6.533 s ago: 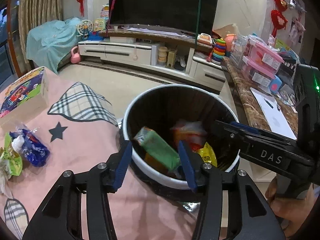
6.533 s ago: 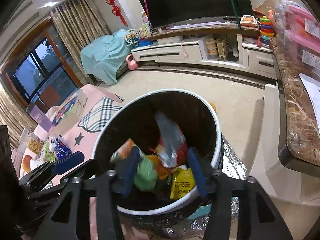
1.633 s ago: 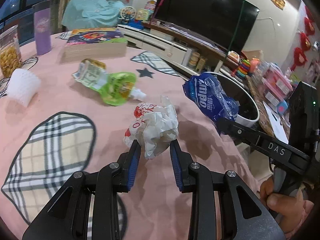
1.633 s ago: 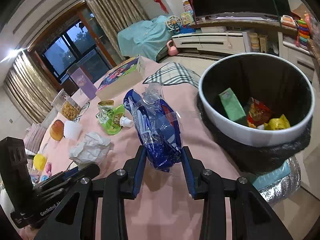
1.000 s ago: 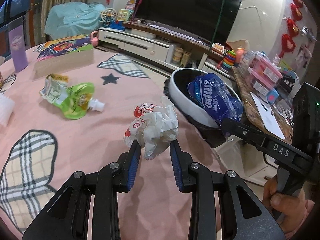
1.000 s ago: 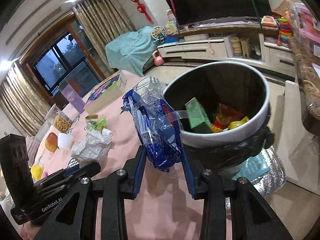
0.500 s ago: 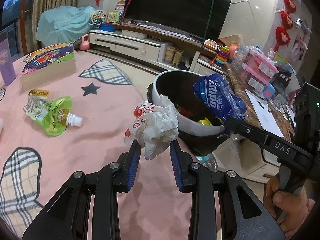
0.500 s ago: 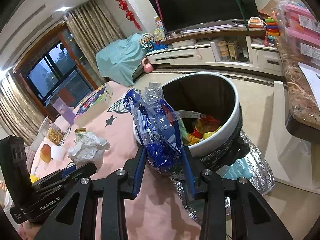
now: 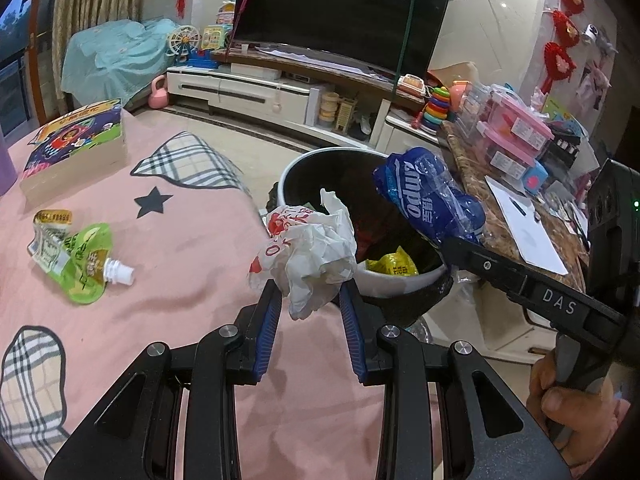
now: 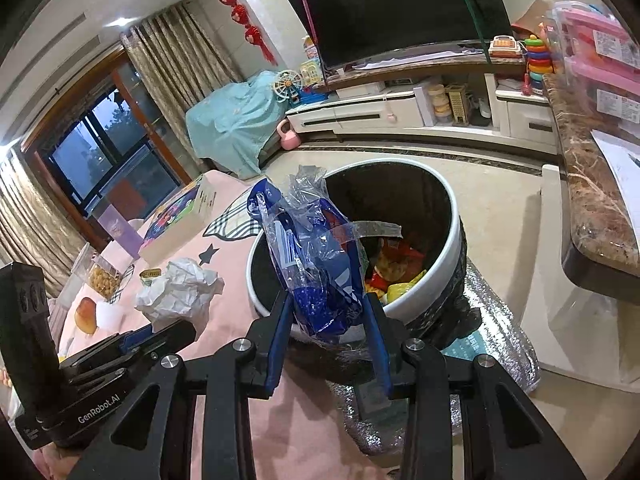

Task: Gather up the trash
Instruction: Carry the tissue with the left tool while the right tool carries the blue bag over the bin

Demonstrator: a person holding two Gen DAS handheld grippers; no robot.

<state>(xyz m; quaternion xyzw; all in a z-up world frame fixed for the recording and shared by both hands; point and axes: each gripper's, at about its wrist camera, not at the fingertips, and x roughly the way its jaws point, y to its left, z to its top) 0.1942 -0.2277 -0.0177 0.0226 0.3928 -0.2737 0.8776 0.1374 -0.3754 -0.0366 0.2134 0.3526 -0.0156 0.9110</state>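
Observation:
My left gripper [image 9: 308, 294] is shut on a crumpled white paper wrapper [image 9: 310, 252] with red print, held above the pink tablecloth just short of the bin's near rim. My right gripper [image 10: 326, 312] is shut on a blue plastic snack bag [image 10: 316, 264], which hangs over the near rim of the white-rimmed trash bin [image 10: 428, 272]. In the left wrist view the blue bag [image 9: 424, 196] sits over the bin [image 9: 396, 280], which holds red and yellow wrappers. A green drink pouch [image 9: 78, 260] lies on the cloth at the left.
A boxed game [image 9: 76, 144] lies at the table's far left edge. An apple [image 10: 86, 314] and a snack jar [image 10: 102, 278] sit farther back. A marble counter [image 10: 588, 200] with papers stands right of the bin. A silver foil mat [image 10: 492, 336] lies under the bin.
Both grippers carried their loads toward the bin. The bin now sits closer in both views, with the blue bag over its rim and the white wrapper near its edge.

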